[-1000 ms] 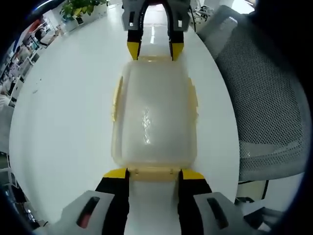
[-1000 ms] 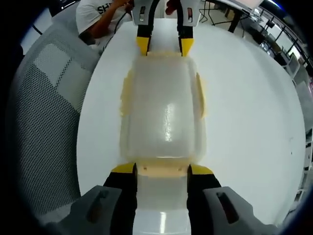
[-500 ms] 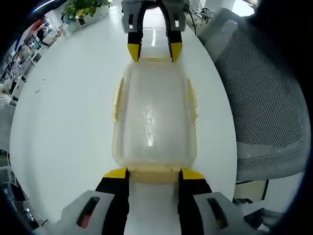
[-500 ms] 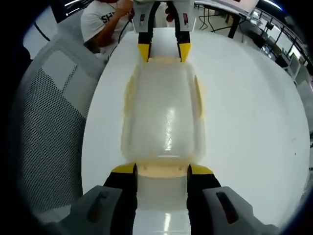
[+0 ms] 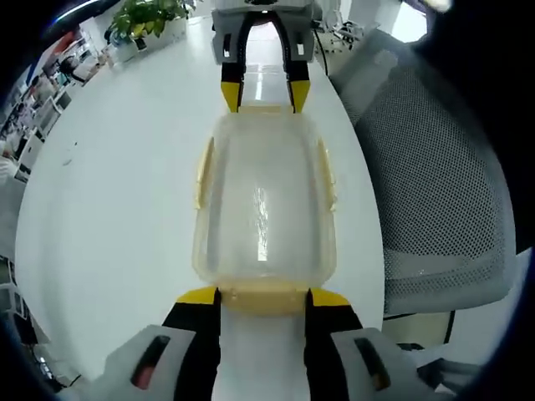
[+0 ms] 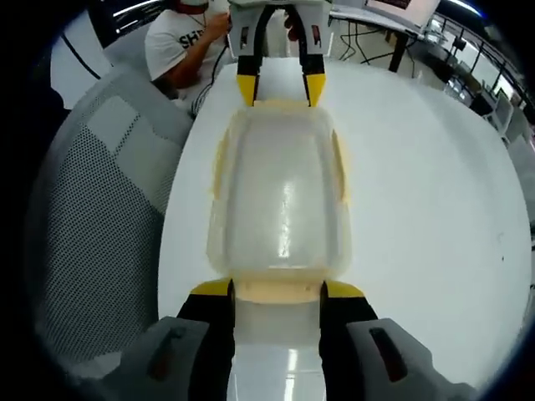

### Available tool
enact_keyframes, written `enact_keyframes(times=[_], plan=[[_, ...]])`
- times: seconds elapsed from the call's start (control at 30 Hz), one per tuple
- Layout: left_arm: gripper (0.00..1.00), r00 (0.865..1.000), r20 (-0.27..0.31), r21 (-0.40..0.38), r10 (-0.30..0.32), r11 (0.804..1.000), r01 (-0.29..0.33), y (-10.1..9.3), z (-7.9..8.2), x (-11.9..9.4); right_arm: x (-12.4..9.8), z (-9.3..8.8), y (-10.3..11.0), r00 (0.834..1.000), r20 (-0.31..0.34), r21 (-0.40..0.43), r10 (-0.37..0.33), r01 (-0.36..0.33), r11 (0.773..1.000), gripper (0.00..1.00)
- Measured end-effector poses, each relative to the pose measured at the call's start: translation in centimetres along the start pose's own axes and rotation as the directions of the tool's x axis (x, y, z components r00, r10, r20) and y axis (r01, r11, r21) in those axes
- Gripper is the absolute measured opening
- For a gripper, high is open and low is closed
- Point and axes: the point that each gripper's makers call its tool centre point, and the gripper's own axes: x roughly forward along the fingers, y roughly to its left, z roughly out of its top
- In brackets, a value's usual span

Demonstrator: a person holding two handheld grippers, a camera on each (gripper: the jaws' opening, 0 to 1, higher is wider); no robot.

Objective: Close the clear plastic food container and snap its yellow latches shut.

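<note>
Container (image 5: pixel 263 209) and lid look shut now, and the clear box sits on the white table (image 5: pixel 109 184) between the two tools. In the left gripper view the left gripper (image 5: pixel 263 297) is at the near short end. Its two yellow tips stand apart, one on each side of the yellow end latch (image 5: pixel 263 294). It is spread wide and grasps nothing that I can see; whether the tips touch the box, I cannot tell. The right gripper (image 5: pixel 265 93) is at the far short end, spread the same way, with its tips beside the far rim.

In the right gripper view it is the other way round. The right gripper (image 6: pixel 276 290) is near, with its tips on each side of its own end latch (image 6: pixel 276 289), and the left gripper (image 6: pixel 279 88) is far.

Not much differs from a second ago. The box is at the same place between the same four tips. The views have lifted and tilted a little, so more of the mesh chair (image 5: pixel 435 167) and more table show, and the box looks a bit smaller. That is the cameras moving, I think, not the box.

For the task, this looks like a pause over the end latches. The long side latches (image 5: pixel 203 171) lie flat along the sides, but I cannot tell if they are snapped. The end latches also lie close to the rim. I would guess they need a push next.
</note>
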Motion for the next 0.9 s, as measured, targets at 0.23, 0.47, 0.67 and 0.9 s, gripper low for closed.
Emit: enact_keyframes(times=[0.23,0.47,0.67,0.9], plan=[[0.33,1.000,-0.004,0.002,0.010,1.000,-0.010,0.1,0.1,-1.2,-1.2,1.0,0.0,1.000,0.002,-0.005,-0.008,0.008,1.000,0.36],[0.33,1.000,-0.001,-0.007,0.016,1.000,-0.016,0.3,0.2,-2.1,-2.1,1.5,-0.1,1.000,-0.001,-0.012,-0.014,0.014,1.000,0.36],[0.33,1.000,-0.002,-0.004,0.016,1.000,-0.016,0.2,0.4,-2.7,-2.5,1.8,0.0,1.000,-0.006,-0.009,-0.017,0.017,1.000,0.36],[0.33,1.000,0.001,-0.006,0.017,1.000,-0.017,0.1,0.6,-3.2,-3.0,2.0,0.0,1.000,-0.012,-0.010,-0.016,0.015,1.000,0.36]])
